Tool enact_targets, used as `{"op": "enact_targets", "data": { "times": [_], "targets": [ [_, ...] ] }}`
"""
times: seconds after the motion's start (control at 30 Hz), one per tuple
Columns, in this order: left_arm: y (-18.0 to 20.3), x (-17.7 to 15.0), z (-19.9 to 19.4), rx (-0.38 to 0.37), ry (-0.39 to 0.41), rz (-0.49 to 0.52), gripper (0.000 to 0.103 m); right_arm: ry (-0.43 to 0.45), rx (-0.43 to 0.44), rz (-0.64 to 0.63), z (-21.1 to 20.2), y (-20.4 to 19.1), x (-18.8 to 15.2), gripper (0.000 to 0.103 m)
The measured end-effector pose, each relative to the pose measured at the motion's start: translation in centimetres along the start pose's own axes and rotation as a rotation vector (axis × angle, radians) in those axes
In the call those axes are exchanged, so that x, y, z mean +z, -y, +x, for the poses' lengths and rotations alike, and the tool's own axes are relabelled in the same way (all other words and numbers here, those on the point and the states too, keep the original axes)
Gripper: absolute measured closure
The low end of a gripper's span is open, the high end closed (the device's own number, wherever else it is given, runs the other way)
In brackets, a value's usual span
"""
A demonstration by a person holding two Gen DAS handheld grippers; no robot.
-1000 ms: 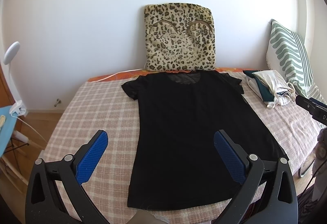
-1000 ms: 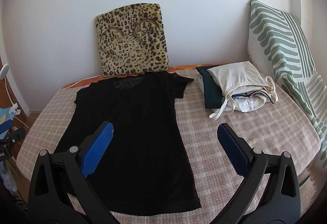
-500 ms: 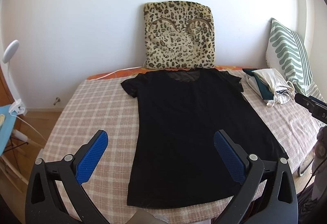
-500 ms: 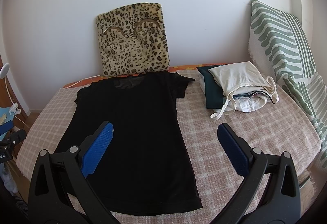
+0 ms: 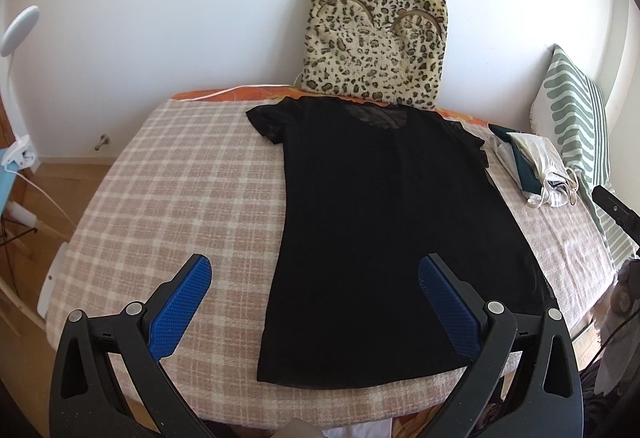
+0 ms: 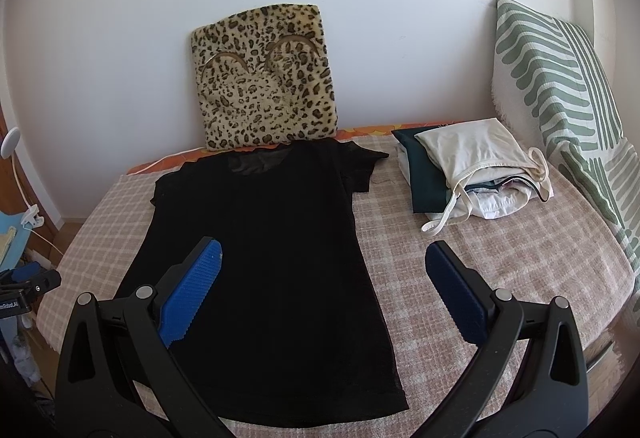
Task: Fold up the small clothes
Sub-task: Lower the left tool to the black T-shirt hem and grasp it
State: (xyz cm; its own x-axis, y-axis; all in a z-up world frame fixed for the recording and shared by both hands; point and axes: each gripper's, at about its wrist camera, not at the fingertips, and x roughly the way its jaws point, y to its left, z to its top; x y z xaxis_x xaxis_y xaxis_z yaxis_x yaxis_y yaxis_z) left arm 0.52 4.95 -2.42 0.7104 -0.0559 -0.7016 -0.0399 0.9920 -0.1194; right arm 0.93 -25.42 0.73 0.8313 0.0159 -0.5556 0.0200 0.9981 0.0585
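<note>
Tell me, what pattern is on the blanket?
Pink and cream checks on the blanket; left wrist view.

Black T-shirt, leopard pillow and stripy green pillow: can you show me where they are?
Black T-shirt (image 5: pixel 384 222): left wrist view, middle of its body.
Leopard pillow (image 6: pixel 266 78): right wrist view, middle of its front.
Stripy green pillow (image 6: pixel 556 78): right wrist view, upper front.

Each tool (image 5: pixel 314 280) (image 6: pixel 322 266): black arms, 2 blue textured pads, silver screws.
</note>
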Motion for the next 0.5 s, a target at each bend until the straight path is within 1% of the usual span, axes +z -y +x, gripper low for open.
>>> {"op": "enact_targets", "data": {
  "times": [0.17,0.2,0.23,0.3,0.33,0.43,0.5],
  "targets": [
    [-0.8,-0.6,0.6,-0.028,-0.012,0.005,0.002,-0.004,0.024,0.002,0.2,-1.7,0.2,0.0],
    [-1.1,-0.6,0.7,-0.04,-0.014,-0.002,0.002,-0.004,0.029,0.003,0.2,-1.5,0.6,0.0],
    [-1.5,-0.7,0.8,-0.057,-0.016,-0.013,0.005,-0.003,0.036,0.001,0.2,-2.2,0.5,0.0],
    [-2.3,-0.9,0.9,-0.09,-0.019,-0.038,0.013,-0.011,0.054,0.004,0.6,-1.6,1.0,0.0],
    [-2.6,-1.0,1.0,-0.098,-0.017,-0.045,0.018,-0.015,0.063,0.006,0.8,-1.9,1.0,0.0],
    [-3.3,-1.3,1.3,-0.083,-0.01,-0.047,0.02,-0.025,0.095,0.013,1.2,-2.5,1.0,0.0],
    [-3.8,-1.5,1.6,-0.079,-0.024,-0.054,0.021,-0.027,0.109,0.015,1.3,-2.7,1.1,0.0]
  ]
}}
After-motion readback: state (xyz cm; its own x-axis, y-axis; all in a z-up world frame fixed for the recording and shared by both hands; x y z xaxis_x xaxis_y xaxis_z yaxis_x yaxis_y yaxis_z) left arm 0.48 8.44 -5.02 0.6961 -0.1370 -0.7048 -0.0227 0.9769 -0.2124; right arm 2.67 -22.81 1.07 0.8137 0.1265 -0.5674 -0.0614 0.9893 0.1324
